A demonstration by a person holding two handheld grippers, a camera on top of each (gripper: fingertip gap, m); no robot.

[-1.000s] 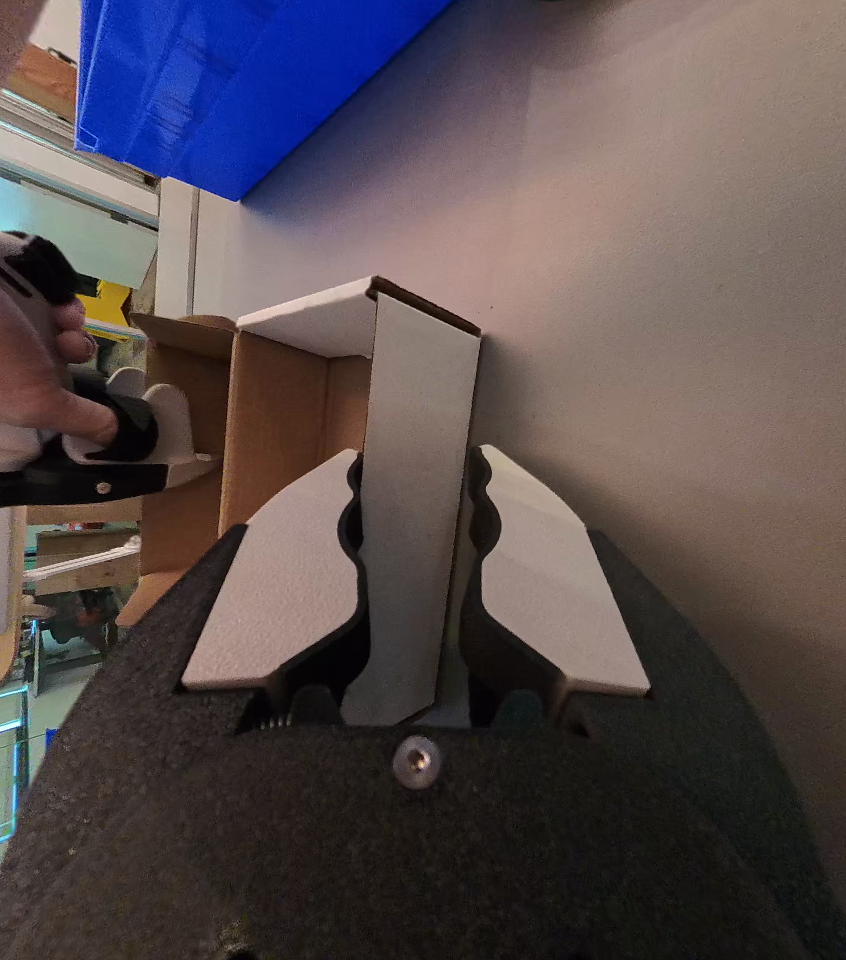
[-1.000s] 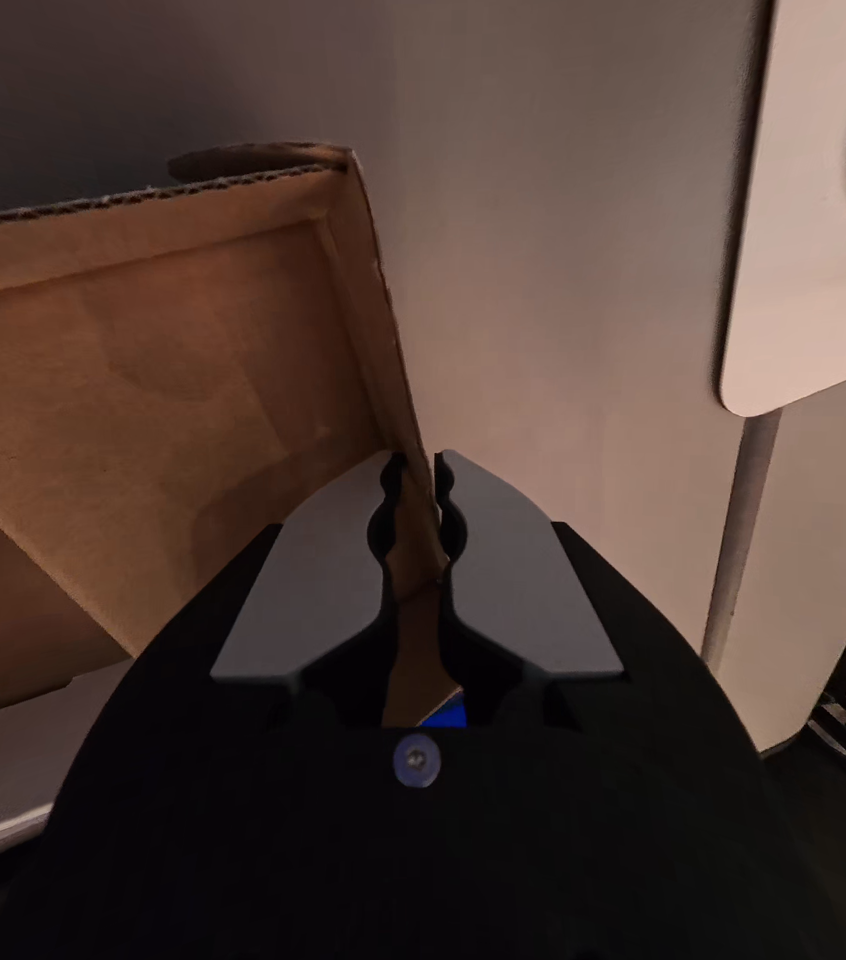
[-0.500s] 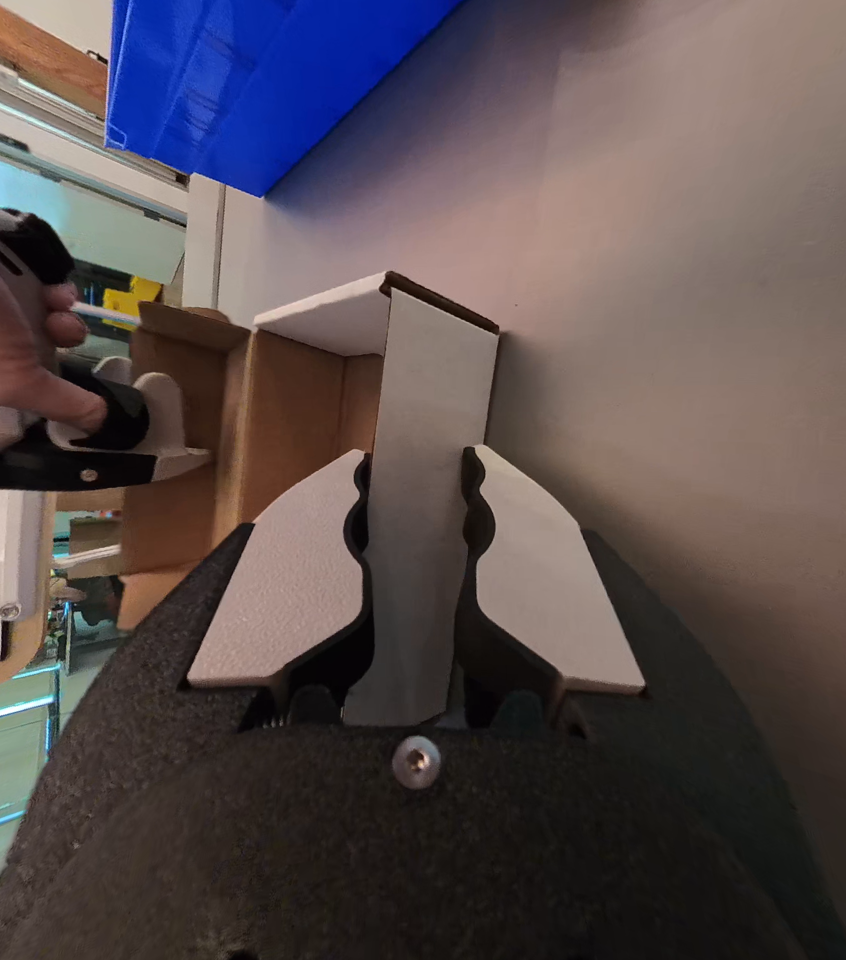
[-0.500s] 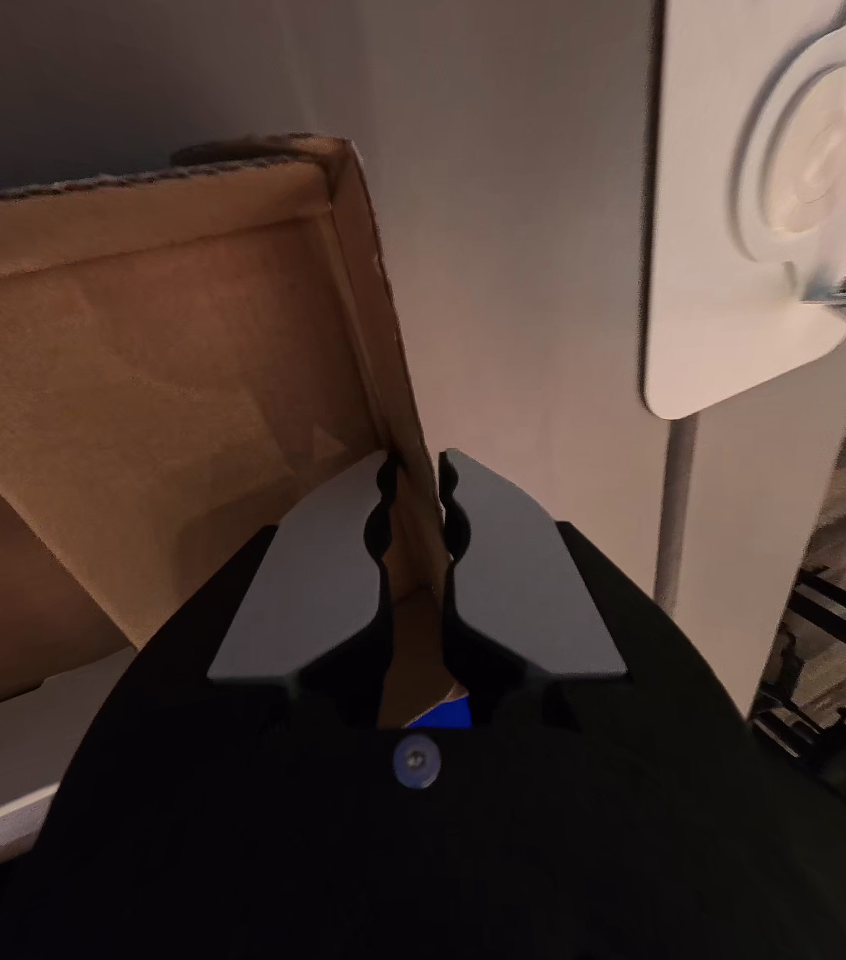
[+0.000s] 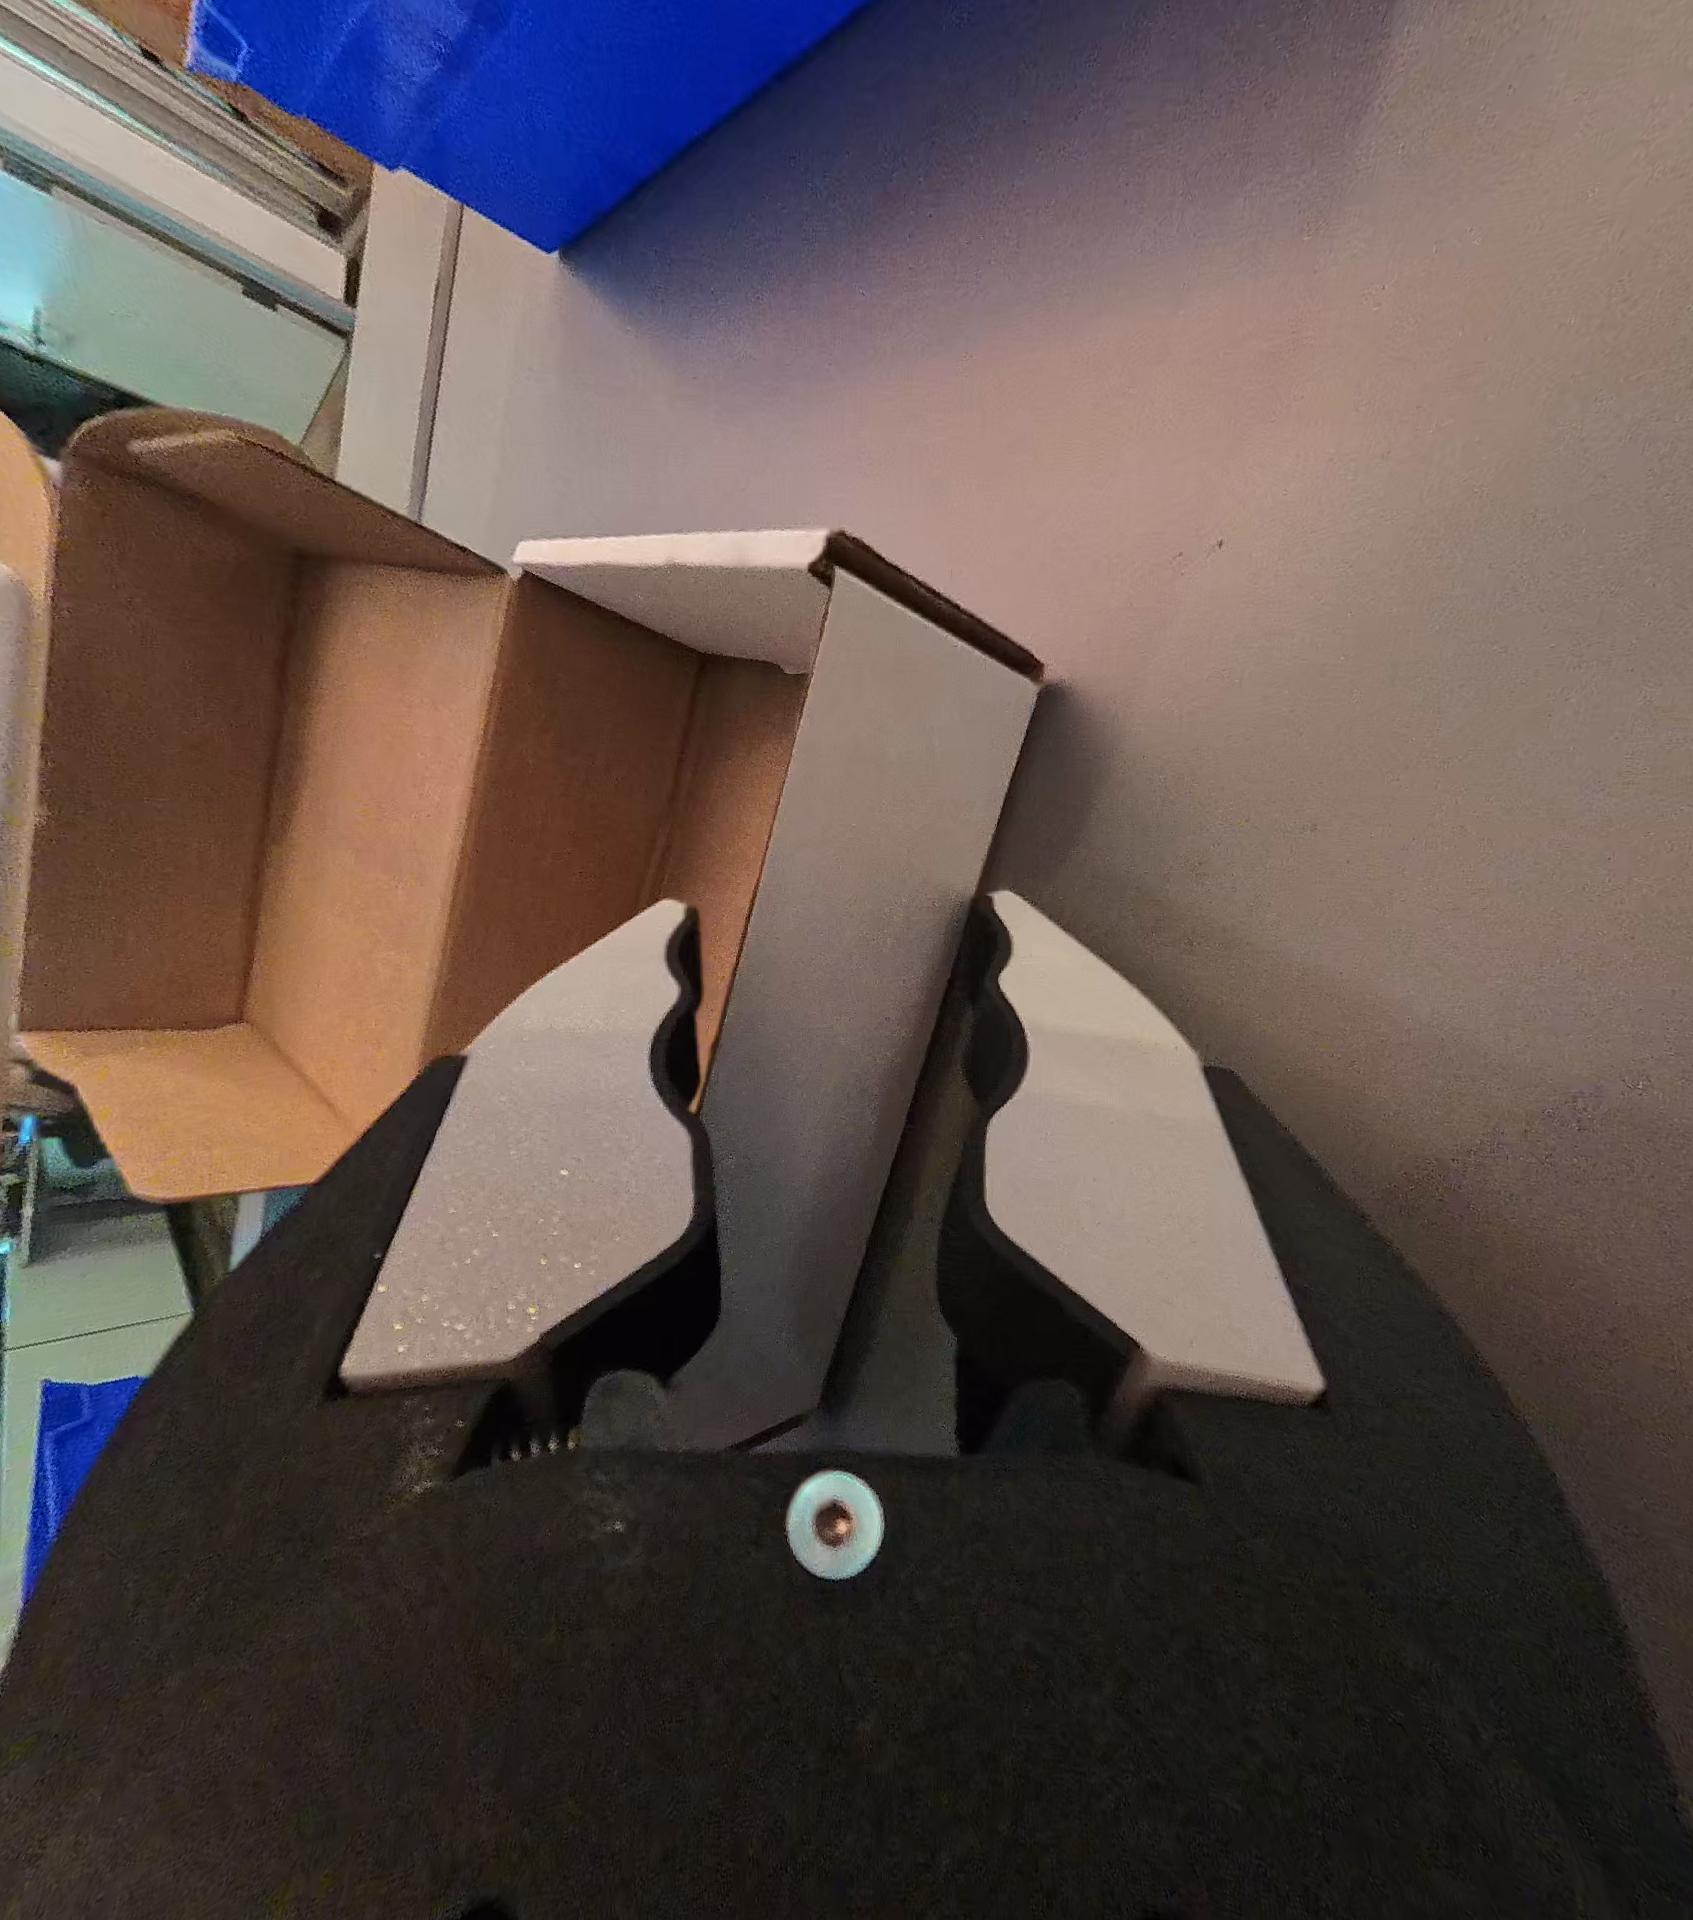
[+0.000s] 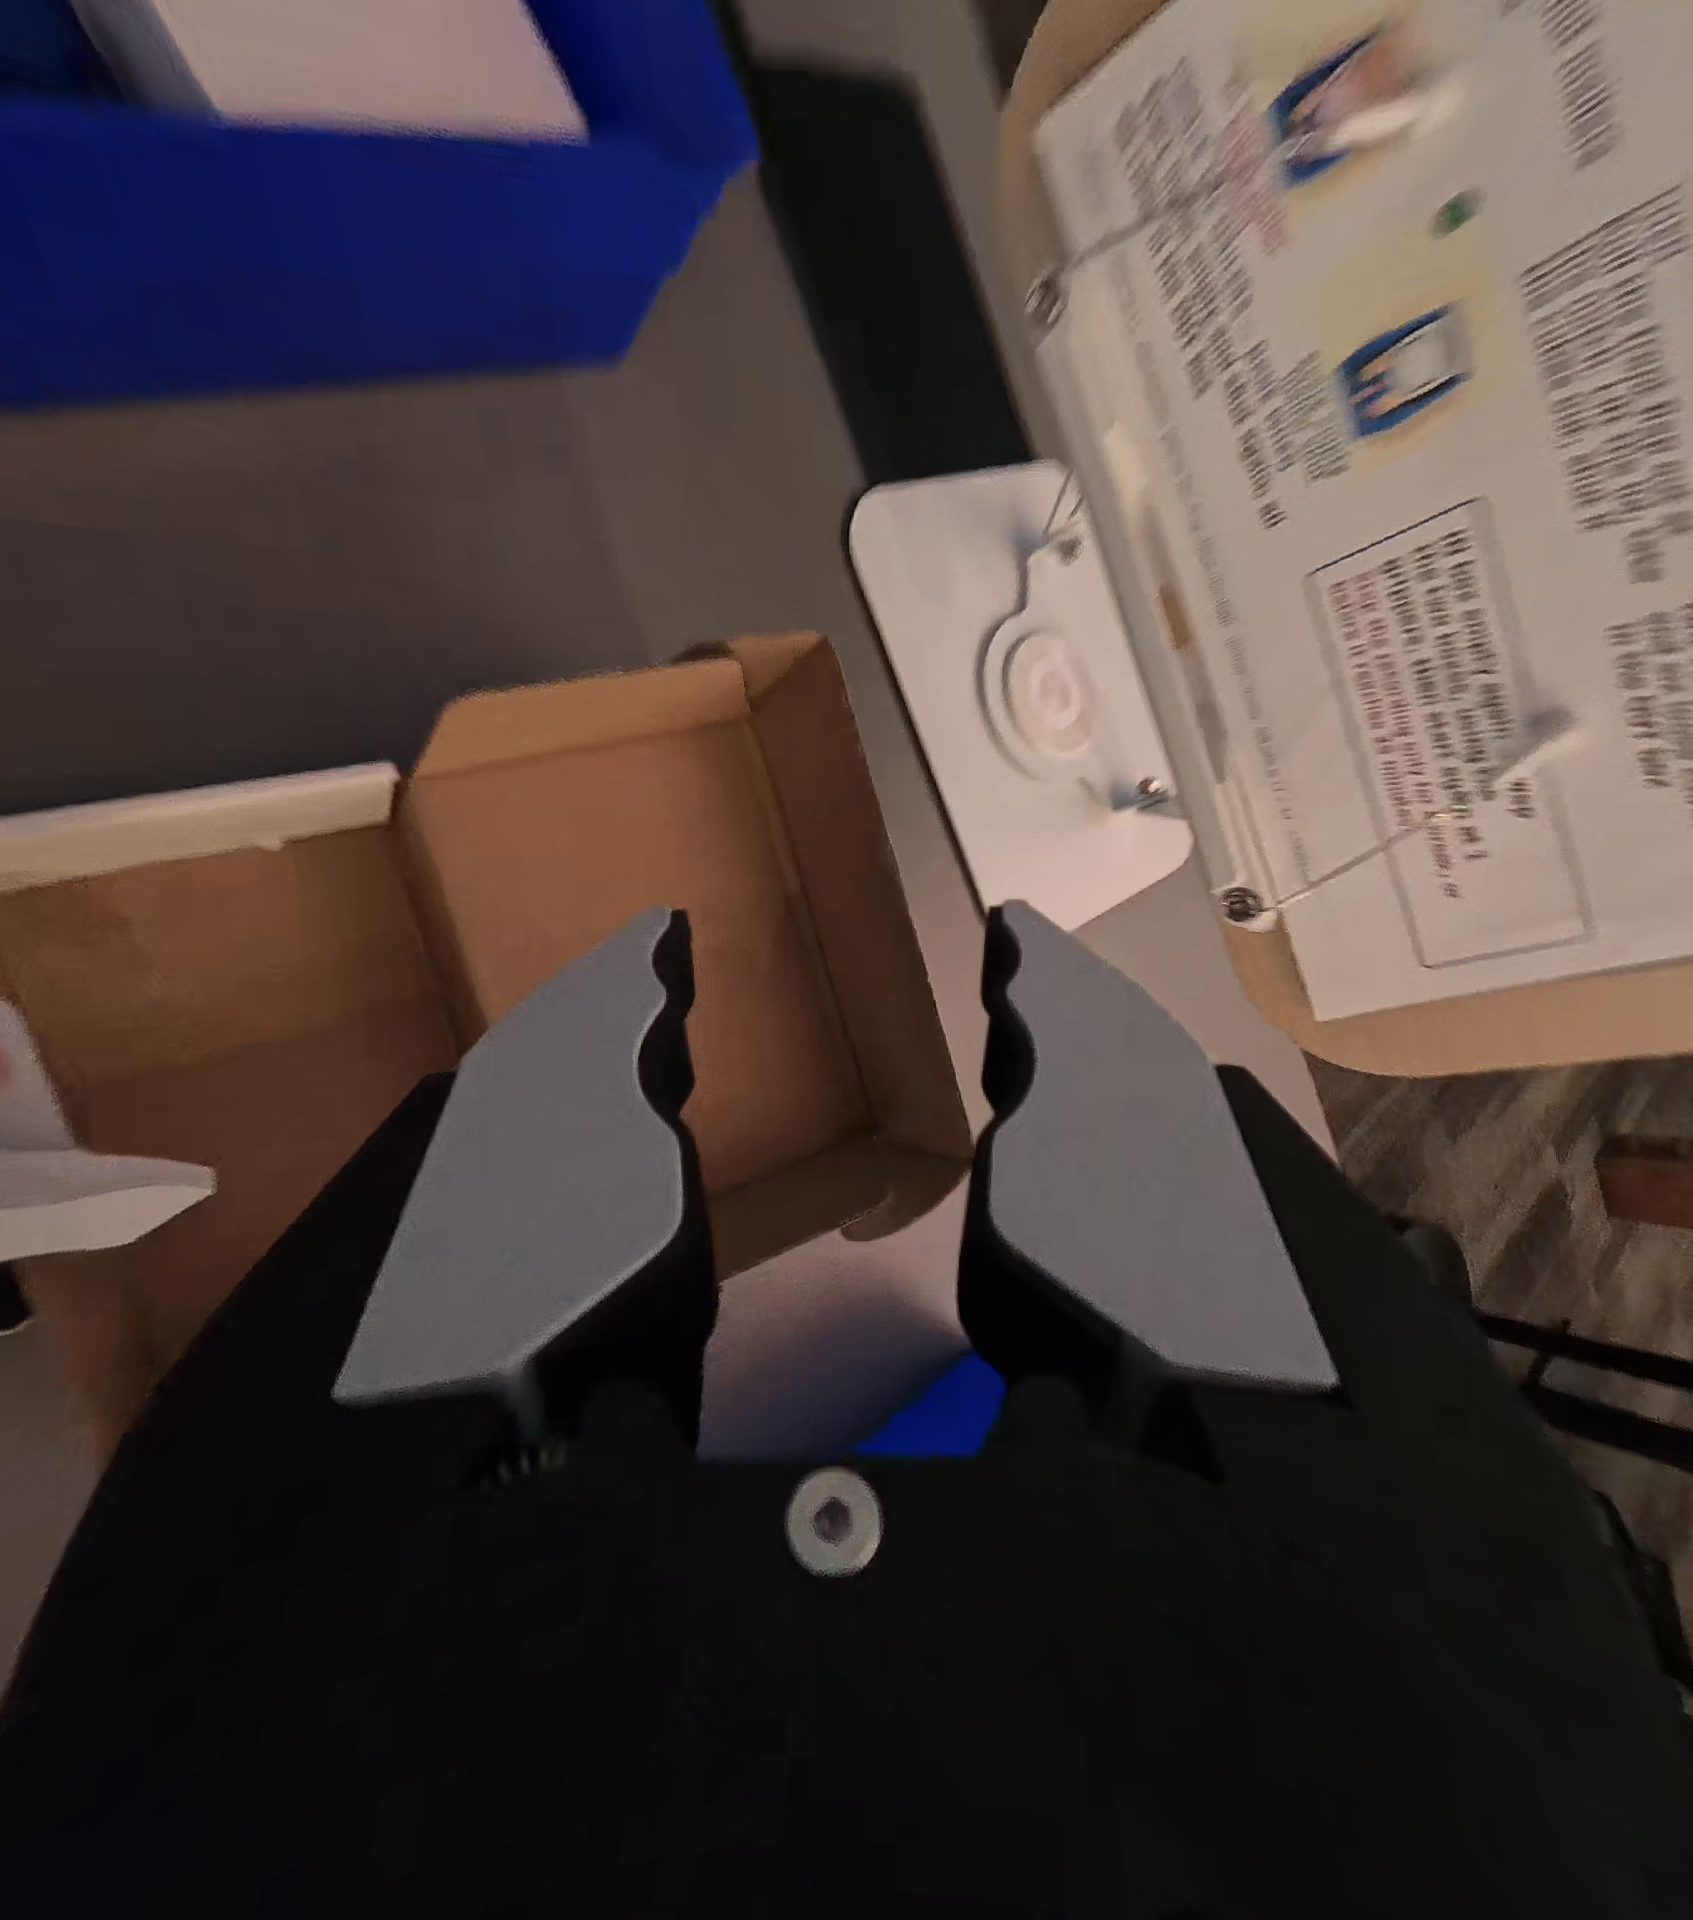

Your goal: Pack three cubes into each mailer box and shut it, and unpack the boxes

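Observation:
An open mailer box [image 5: 354,831], white outside and brown inside, lies on the grey table [image 5: 1341,623]. No cube shows inside it. My left gripper [image 5: 834,914] is shut on the box's white side wall [image 5: 883,935], one finger on each side. In the right wrist view the box [image 6: 613,883] lies below with its lid folded open. My right gripper [image 6: 837,923] hangs open and empty above the lid, apart from it. The left gripper [image 6: 11,1195] and a hand show at that view's left edge.
A blue bin [image 6: 250,229] stands on the table beyond the box and also shows in the left wrist view [image 5: 530,94]. A board with a printed sheet [image 6: 1444,520] on a white stand base [image 6: 987,686] stands beside the box. A small blue patch [image 6: 935,1413] shows under my right gripper.
My right gripper has let go of the lid's side flap, opened and pulled back, up and away. The lid now lies open. My left gripper keeps its hold.

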